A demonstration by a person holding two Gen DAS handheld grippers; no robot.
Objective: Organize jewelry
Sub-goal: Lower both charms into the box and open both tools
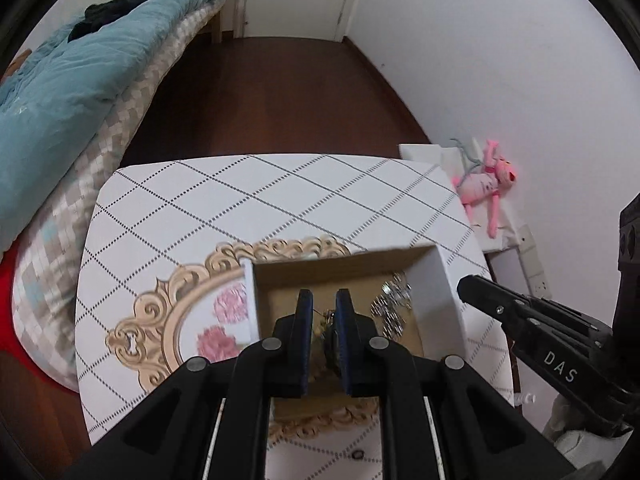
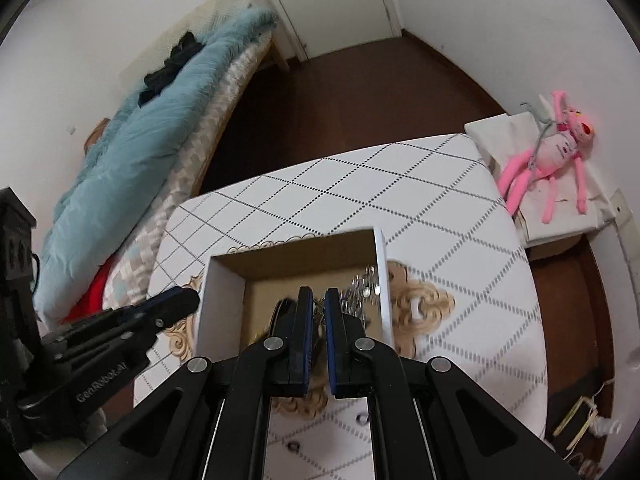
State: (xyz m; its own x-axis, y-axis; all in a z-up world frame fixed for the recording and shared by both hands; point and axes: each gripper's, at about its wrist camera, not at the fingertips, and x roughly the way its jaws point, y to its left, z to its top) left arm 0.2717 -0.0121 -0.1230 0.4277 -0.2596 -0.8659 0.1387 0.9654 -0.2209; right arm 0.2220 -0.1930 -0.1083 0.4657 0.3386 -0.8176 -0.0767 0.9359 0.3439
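Left wrist view: left gripper [image 1: 325, 300] hangs over an open cardboard box [image 1: 448, 280] with white outer walls and a brown inside. Jaws stand narrow, only a slim gap between the blue pads; a thin chain [image 1: 325, 320] shows in that gap. Whether the pads pinch it or it only lies behind them on the box floor cannot be told. A dark round item sits low between the fingers, too blurred to name. A heap of silver jewelry [image 1: 390, 304] lies on the box floor at the right, against the right wall.

The box sits on a table [image 1: 240, 200] covered in white cloth with a dotted diamond grid and an ornate gold frame print with pink flowers. The right gripper's black finger comes in from the right, its tip just beside the box's right wall, outside it.

Right wrist view: right gripper [image 2: 316, 304] is closed down to a narrow slit, over the same box [image 2: 218, 292]. A fine chain [image 2: 318, 308] is seen in the slit; grip not confirmed. Silver jewelry [image 2: 362, 292] rests by the right wall. Left gripper's tip lies near the box's left wall, outside it.

Far left: a bed with a blue quilt [image 1: 80, 80]. Far right: a pink plush toy [image 2: 556, 152] on a white stand by the wall.
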